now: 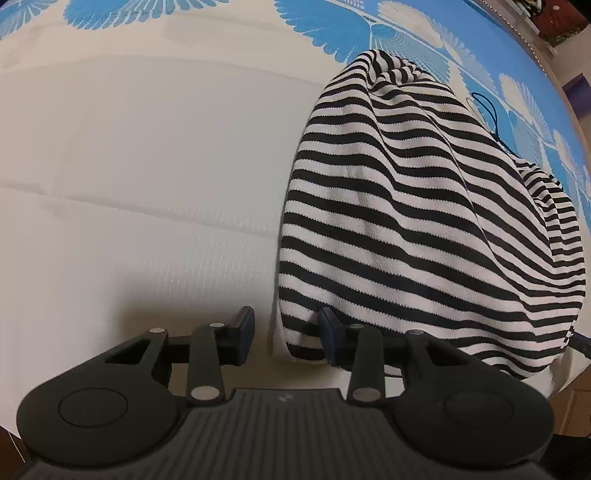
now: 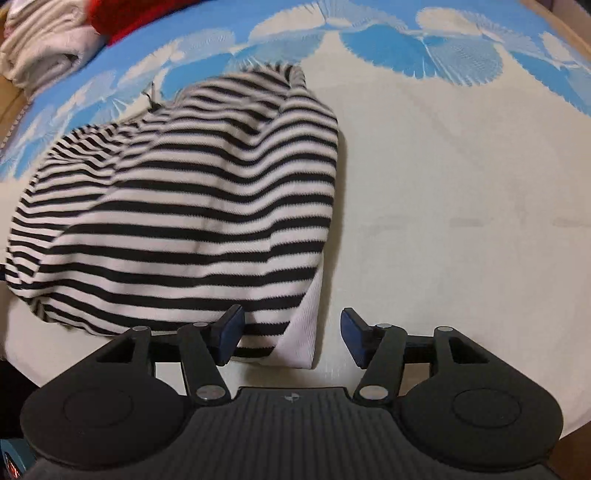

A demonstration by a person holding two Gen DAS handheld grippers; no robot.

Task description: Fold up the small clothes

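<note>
A black-and-white striped garment lies bunched on the cream and blue mat; it also shows in the right wrist view. My left gripper is open, its jaws straddling the garment's near left corner, with the right pad against the fabric's edge. My right gripper is open, its jaws straddling the garment's near right corner, where a white inner side is turned out. A thin dark cord lies at the garment's far right edge.
The mat has a blue fan-pattern border at the far side. Folded pale cloth and a red item lie at the far left in the right wrist view. The bed's edge runs close under both grippers.
</note>
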